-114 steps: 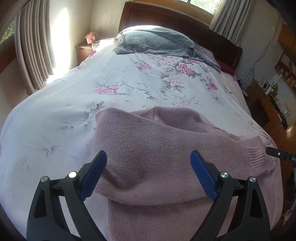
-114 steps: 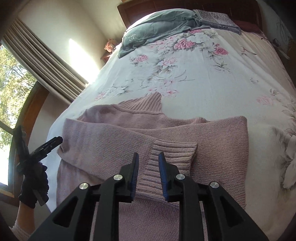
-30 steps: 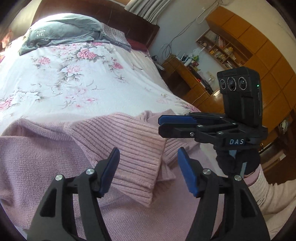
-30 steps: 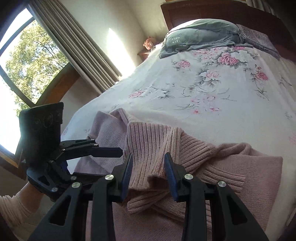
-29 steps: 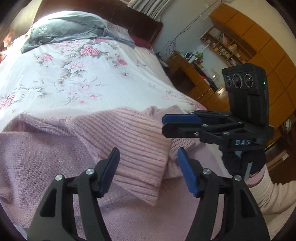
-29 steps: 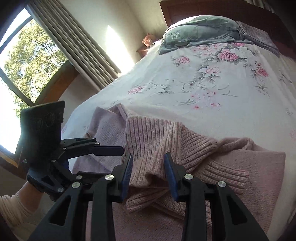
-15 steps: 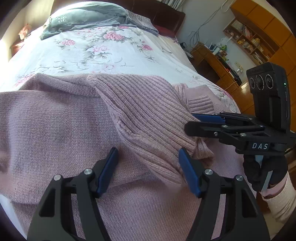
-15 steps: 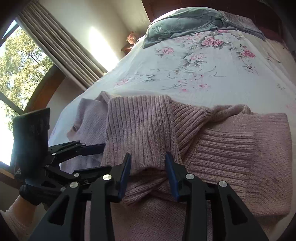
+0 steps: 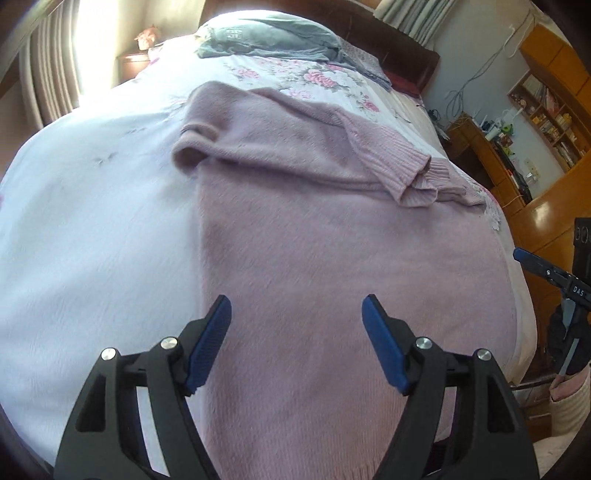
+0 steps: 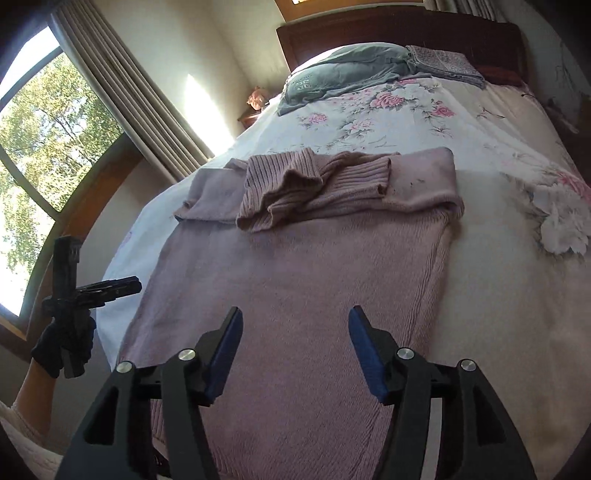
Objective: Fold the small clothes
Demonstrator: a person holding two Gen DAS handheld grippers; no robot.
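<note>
A dusty pink knit sweater (image 9: 332,258) (image 10: 295,280) lies flat on the floral bedspread (image 9: 92,229) (image 10: 498,258). Both sleeves are folded across its chest, and their ribbed cuffs (image 9: 413,177) (image 10: 295,184) overlap near the collar end. My left gripper (image 9: 295,332) hovers open above the sweater's lower body, holding nothing. My right gripper (image 10: 295,343) is open too, above the lower body from the other side. Each view shows the opposite gripper off to the side, the right one (image 9: 546,271) and the left one (image 10: 110,288), held in a black-gloved hand.
A grey pillow (image 9: 266,37) (image 10: 343,77) and a folded patterned cloth (image 10: 443,62) lie at the dark wooden headboard (image 10: 406,33). Curtains and a window (image 10: 55,129) stand on the left; wooden shelves and a desk (image 9: 535,122) on the right.
Both grippers let go of the sleeve cuffs and drew back toward the hem. The right jaws went from nearly shut on the cuff to wide apart. The cuffs now rest on the chest.
</note>
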